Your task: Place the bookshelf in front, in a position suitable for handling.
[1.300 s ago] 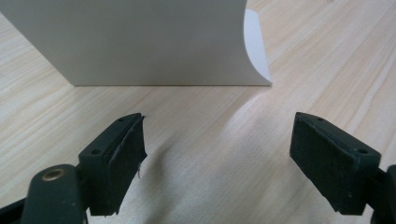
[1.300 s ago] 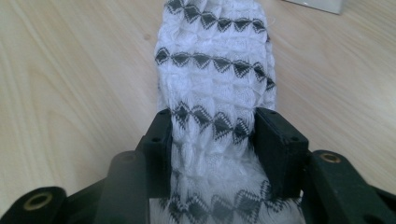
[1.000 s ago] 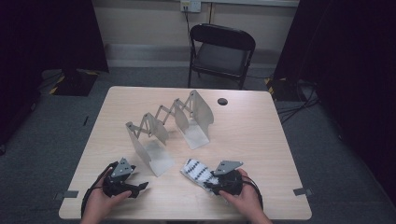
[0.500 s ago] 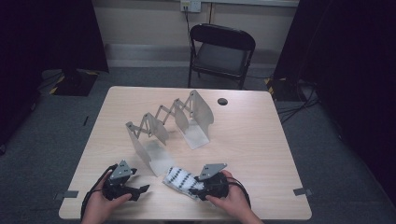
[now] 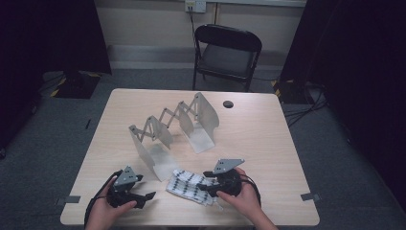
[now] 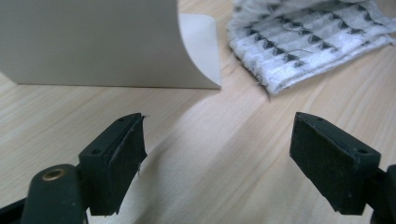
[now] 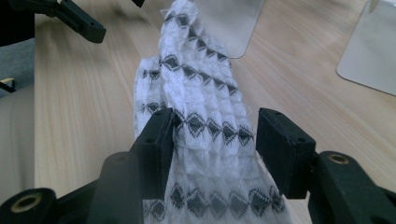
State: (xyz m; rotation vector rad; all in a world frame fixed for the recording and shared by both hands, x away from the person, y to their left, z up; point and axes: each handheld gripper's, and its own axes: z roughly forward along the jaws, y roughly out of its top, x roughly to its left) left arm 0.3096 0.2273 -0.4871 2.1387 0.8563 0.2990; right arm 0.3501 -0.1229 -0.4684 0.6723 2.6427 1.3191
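Observation:
A folded white cloth [image 5: 189, 186] with black diamond rows lies on the wooden table [image 5: 258, 139] near its front edge. My right gripper [image 5: 203, 181] points left over the cloth's right end. Its jaws have just been opening. In the right gripper view the cloth [image 7: 201, 93] runs between them, close to the left pad and just off the right pad, and my right gripper [image 7: 215, 135] stands open. My left gripper [image 5: 146, 199] rests on the table left of the cloth [image 6: 308, 42]. Nothing is between the wide jaws of my left gripper [image 6: 217, 140].
A metal expanding rack [image 5: 167, 124] of upright plates on a scissor link stands mid-table, its nearest plate [image 6: 93, 42] just beyond the left gripper. A small black disc [image 5: 228, 104] lies at the far side. A folding chair [image 5: 227, 52] stands behind the table.
The right hand has brought the cloth a little leftward and nearer the front edge. The right jaws now stand wider around the cloth. The left gripper has stayed put.

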